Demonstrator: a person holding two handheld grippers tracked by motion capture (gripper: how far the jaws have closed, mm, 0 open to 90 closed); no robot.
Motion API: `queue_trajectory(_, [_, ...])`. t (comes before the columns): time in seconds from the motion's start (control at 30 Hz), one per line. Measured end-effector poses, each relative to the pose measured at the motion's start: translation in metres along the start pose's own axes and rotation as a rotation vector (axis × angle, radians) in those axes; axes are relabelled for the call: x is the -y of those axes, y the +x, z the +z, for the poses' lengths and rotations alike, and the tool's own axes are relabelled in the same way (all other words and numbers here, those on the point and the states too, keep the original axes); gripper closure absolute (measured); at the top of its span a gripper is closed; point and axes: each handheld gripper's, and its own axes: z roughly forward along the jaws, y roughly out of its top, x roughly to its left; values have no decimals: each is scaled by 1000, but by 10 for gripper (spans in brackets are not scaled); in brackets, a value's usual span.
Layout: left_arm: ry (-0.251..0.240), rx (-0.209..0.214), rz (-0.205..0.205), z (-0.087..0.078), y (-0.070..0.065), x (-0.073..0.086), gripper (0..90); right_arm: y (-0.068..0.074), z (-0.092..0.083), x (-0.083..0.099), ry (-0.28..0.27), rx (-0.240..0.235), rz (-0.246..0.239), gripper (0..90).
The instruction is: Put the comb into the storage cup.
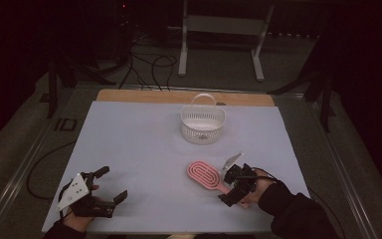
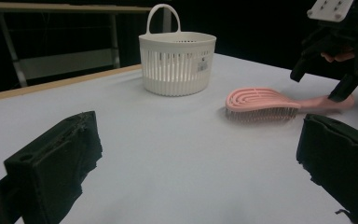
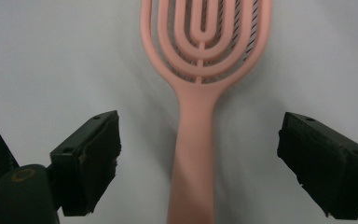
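A pink hairbrush point(image 1: 206, 175) lies on the table point(image 1: 139, 144), lower right of frame. The right tongs point(image 1: 235, 182) spread wide astride its handle; the left tongs point(image 1: 110, 185) gape, lower left.

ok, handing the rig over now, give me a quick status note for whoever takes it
Right claw: open, jaws straddling the handle of the pink hairbrush, nothing gripped yet.
Left claw: open, empty, at the near left of the table, apart from everything.
Hairbrush lies flat on the white mat, bristles down, head pointing toward the white basket.
Basket stands upright at the far middle and looks empty.
Done: approach to the brush.
Left: probably close on the handle, lift, likely drop it in the basket.
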Motion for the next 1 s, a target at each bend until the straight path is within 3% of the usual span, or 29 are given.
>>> queue_trajectory(0.27, [-2, 0, -2, 0, 0, 0, 0, -2, 9, -5, 54, -9, 24, 248])
queue_trajectory(0.47, [-7, -2, -3, -1, 1, -1, 0, -4, 15, -10, 102, -11, 18, 424])
queue_trajectory(0.67, [-7, -2, -2, -2, 1, -1, 0, -4, 20, -12, 131, -19, 23, 539])
queue_trajectory(1.0, [-10, -2, -4, -2, 1, 0, 0, -3, 30, -15, 158, -15, 3, 629])
